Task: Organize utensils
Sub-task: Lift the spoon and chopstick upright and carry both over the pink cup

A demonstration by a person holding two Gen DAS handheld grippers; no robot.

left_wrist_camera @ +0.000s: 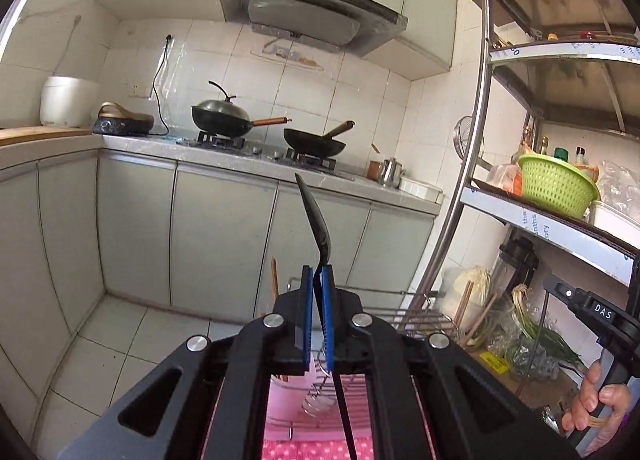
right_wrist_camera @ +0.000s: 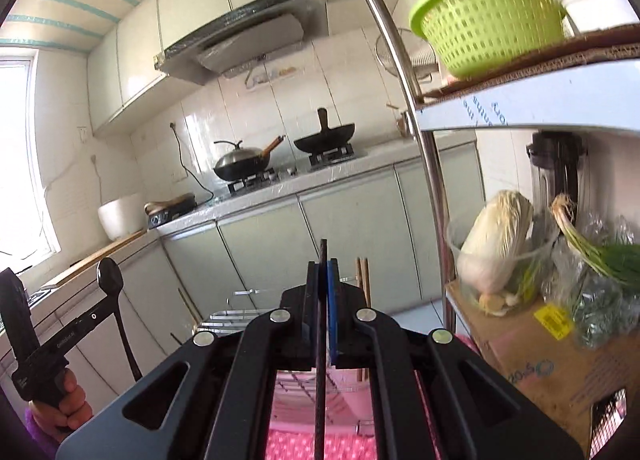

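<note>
My left gripper (left_wrist_camera: pixel 318 274) is shut on a black spoon (left_wrist_camera: pixel 316 216), bowl up and seen edge-on, its handle running down between the blue pads. The same spoon (right_wrist_camera: pixel 110 278) shows in the right wrist view at far left, held upright. My right gripper (right_wrist_camera: pixel 325 270) is shut on a thin black chopstick (right_wrist_camera: pixel 322 340) that stands upright between its pads. The right gripper (left_wrist_camera: pixel 560 292) also shows at the far right of the left wrist view, with the thin stick hanging below it. Below both grippers is a wire dish rack (left_wrist_camera: pixel 400 316) with wooden chopsticks (right_wrist_camera: pixel 363 280).
A pink dotted cloth (right_wrist_camera: pixel 296 444) lies under the rack. A metal shelf post (right_wrist_camera: pixel 424 180) stands right, with a green basket (right_wrist_camera: pixel 488 20), cabbage (right_wrist_camera: pixel 496 244), scallions and a cardboard box (right_wrist_camera: pixel 560 356). Across the floor is a counter with two woks (left_wrist_camera: pixel 312 140).
</note>
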